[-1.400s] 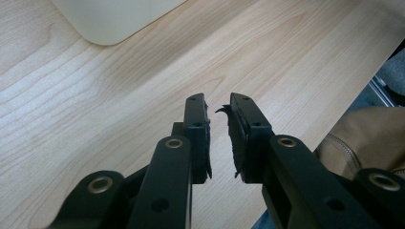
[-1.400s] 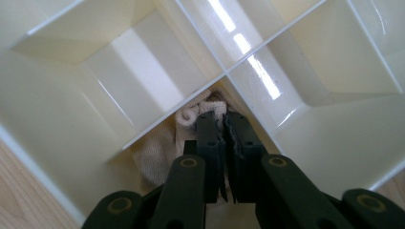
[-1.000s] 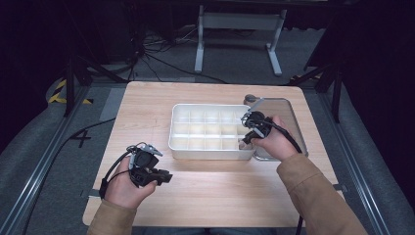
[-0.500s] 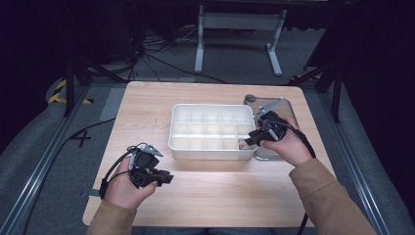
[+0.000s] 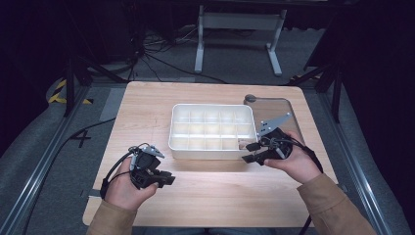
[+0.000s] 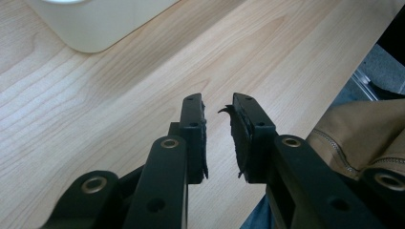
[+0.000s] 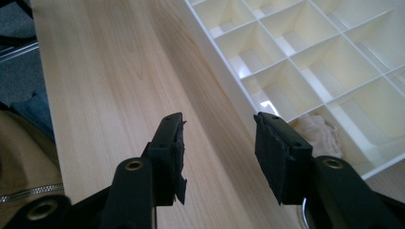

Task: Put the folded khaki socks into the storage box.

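Beside our white tray (image 5: 211,128), a clear lid (image 5: 275,108); our right claw (image 5: 251,152) just opened, empty, left claw (image 5: 169,180) ajar.

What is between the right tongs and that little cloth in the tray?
Only the tray's near wall. The cloth lies in a corner compartment just behind it, partly hidden by one jaw. The right tongs, which have just been opening, are empty, over bare table beside the tray.

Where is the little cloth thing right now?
The cloth sits in a corner compartment of the white tray, beside the right tongs.
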`<move>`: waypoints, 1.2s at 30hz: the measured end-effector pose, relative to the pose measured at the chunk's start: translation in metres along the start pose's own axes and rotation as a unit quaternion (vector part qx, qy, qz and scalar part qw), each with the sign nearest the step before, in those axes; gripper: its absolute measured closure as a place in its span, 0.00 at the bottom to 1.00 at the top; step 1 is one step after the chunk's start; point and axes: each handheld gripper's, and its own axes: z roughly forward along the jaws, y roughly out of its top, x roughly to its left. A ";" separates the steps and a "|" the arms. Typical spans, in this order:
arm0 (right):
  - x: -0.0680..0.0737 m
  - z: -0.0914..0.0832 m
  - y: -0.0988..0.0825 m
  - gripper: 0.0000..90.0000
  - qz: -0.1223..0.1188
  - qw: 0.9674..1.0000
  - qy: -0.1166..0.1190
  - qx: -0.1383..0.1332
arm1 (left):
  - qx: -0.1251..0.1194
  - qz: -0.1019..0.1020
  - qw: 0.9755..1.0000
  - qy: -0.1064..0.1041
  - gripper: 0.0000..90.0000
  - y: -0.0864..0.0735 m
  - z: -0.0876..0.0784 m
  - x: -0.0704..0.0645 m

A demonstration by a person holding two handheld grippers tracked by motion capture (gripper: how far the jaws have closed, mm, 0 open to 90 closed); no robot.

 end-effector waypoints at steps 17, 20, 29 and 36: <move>0.032 0.019 -0.044 0.54 -0.003 1.000 -0.005 -0.003 | 0.019 0.021 0.999 -0.015 0.72 0.000 0.008 -0.002; 0.033 0.022 -0.052 0.53 0.005 1.000 -0.008 -0.012 | 0.021 0.029 0.999 -0.015 0.71 0.000 0.011 -0.003; 0.029 0.041 -0.080 0.53 0.019 1.000 -0.016 -0.017 | 0.025 0.033 0.999 -0.011 0.68 -0.001 0.017 0.000; 0.034 0.055 -0.095 0.52 0.013 0.999 -0.031 -0.012 | 0.043 0.040 0.998 -0.015 0.66 -0.001 0.023 0.001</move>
